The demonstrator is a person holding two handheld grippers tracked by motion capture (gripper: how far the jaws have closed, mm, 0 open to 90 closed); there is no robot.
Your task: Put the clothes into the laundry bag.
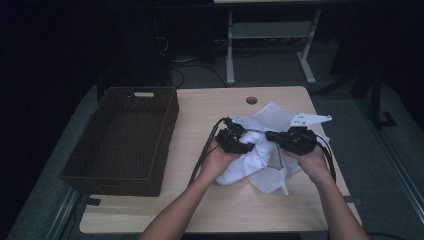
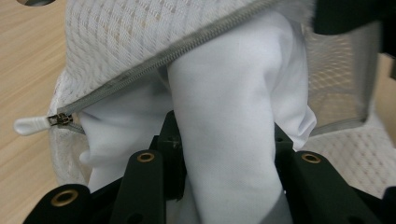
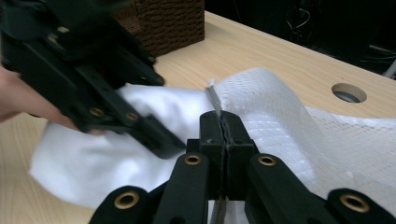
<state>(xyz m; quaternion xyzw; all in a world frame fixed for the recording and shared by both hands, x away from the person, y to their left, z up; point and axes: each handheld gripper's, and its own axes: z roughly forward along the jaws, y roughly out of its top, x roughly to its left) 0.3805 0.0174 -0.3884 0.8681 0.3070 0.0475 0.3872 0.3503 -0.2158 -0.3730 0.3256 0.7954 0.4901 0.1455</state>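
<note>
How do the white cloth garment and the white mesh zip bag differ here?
The white cloth garment is smooth and opaque; the white mesh zip bag is netted, with a grey zipper. The garment is bunched between the left gripper's fingers; the bag's zipper edge is pinched by the right gripper. The garment sits partly inside the bag. Both are white and soft.

Two hand-held grippers (image 1: 250,146) (image 1: 271,136) meeting over white cloth (image 1: 245,162), seemingly in mesh bag (image 1: 272,116).
</note>
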